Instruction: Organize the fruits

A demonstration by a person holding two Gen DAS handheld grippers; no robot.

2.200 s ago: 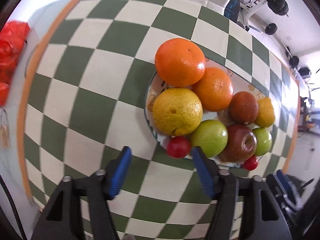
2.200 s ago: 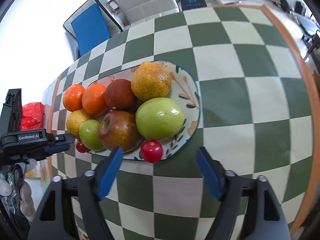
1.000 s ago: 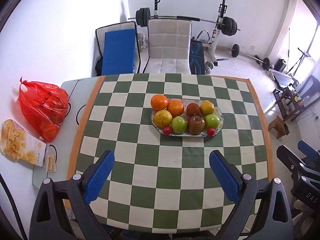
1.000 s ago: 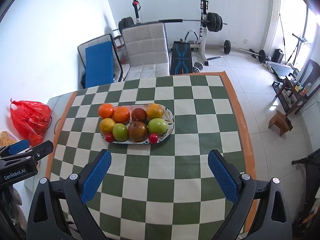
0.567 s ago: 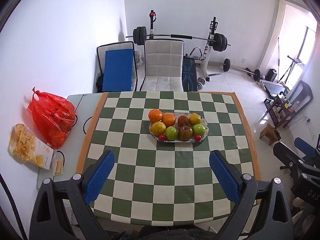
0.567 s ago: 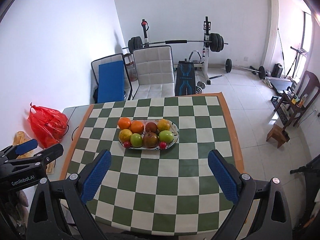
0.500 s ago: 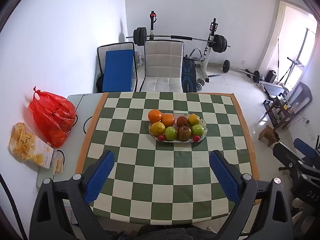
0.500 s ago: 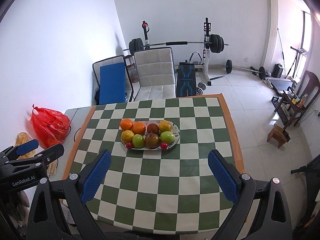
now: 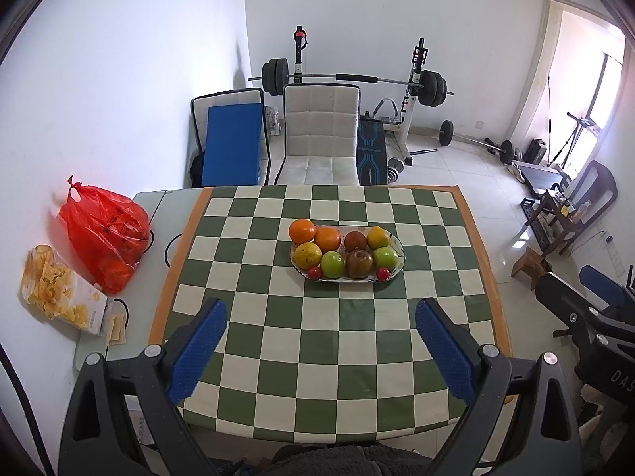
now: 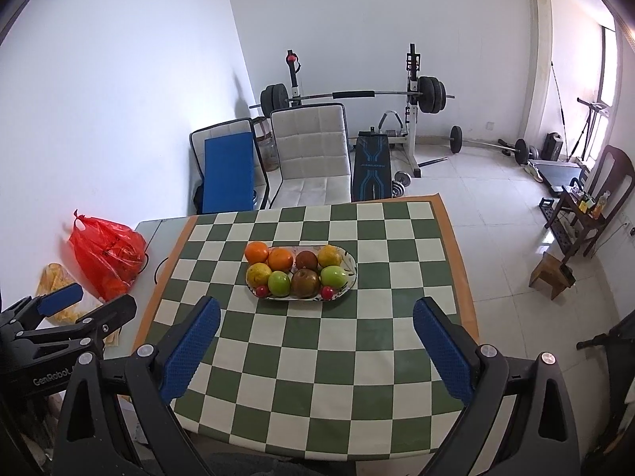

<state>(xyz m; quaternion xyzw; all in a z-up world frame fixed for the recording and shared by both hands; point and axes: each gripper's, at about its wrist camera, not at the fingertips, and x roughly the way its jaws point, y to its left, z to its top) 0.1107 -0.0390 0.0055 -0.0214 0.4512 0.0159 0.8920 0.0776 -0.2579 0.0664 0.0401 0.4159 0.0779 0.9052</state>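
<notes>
Left wrist view showed the left gripper [image 9: 320, 335] with its blue pads [image 9: 197, 351] spread wide and nothing between them, held high above the near edge of the checkered tablecloth [image 9: 329, 341]. The right gripper [image 10: 316, 337] was the same in its own view: fingers fully apart, empty, well clear of the table. Beyond both, the oval plate [image 9: 399, 261] sat near the middle of the cloth, carrying two rows of fruit: orange [image 9: 301, 230], a second orange, a dark red fruit and a yellow one behind; a yellow citrus, green apple [image 9: 332, 264], brown-red apple and another green apple in front, with two small red fruits at the front rim.

Two seconds before, both grippers hovered low, just beside the plate, fingers narrower. Since then they had pulled up and back and opened wider, while the fruit kept the same places. That retreat suggested the arranging was finished. A red plastic bag [image 9: 104, 232] lay off the cloth, to the left.
</notes>
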